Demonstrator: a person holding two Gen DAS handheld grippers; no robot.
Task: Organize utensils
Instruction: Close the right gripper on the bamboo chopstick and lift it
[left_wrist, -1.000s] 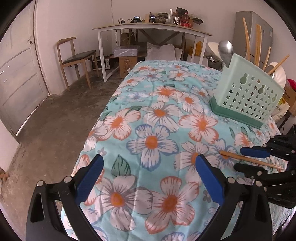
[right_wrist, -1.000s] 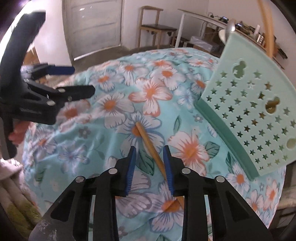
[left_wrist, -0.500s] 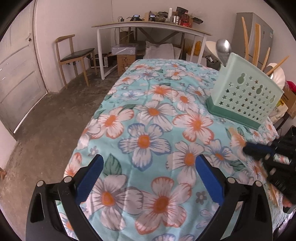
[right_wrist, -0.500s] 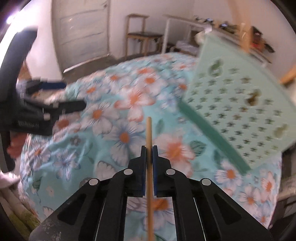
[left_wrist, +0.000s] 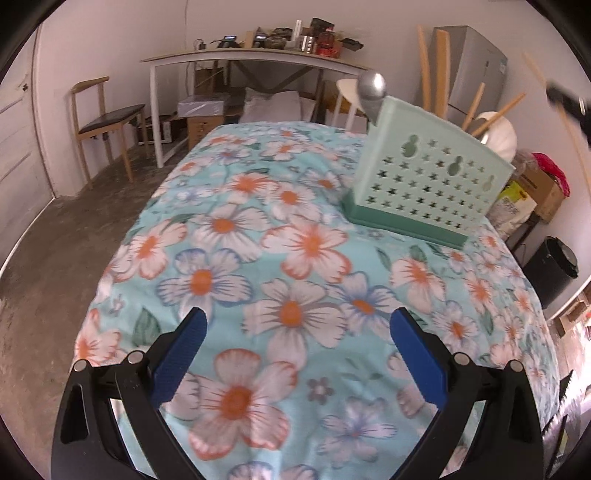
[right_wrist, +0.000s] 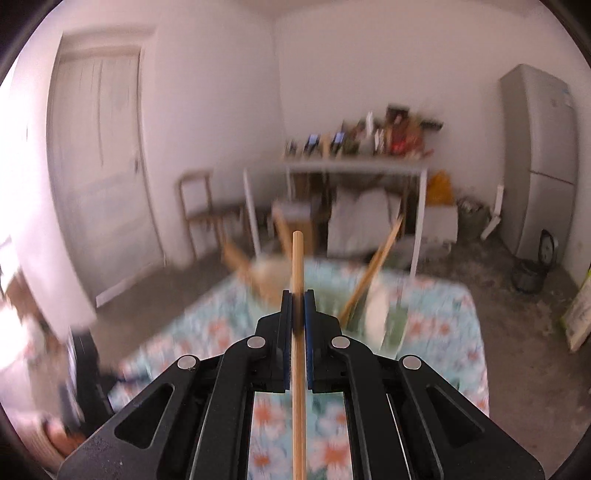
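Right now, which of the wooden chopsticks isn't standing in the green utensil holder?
The chopstick clamped in the right tool. It is held up in the air, while the others stand in the mint-green utensil holder.

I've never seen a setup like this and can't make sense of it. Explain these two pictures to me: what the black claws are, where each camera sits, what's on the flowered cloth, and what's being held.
There is no robot arm here. A person carries a hand-held gripper in each hand, and each has a fisheye camera looking forward along its two blue-padded fingers.

The left wrist view shows the left gripper open and empty above the flowered cloth. On the cloth stands a green utensil holder with a metal spoon and wooden utensils sticking out of it.

The right wrist view, blurred, shows the right gripper shut on a wooden chopstick, raised above the cloth, with the holder ahead of it.
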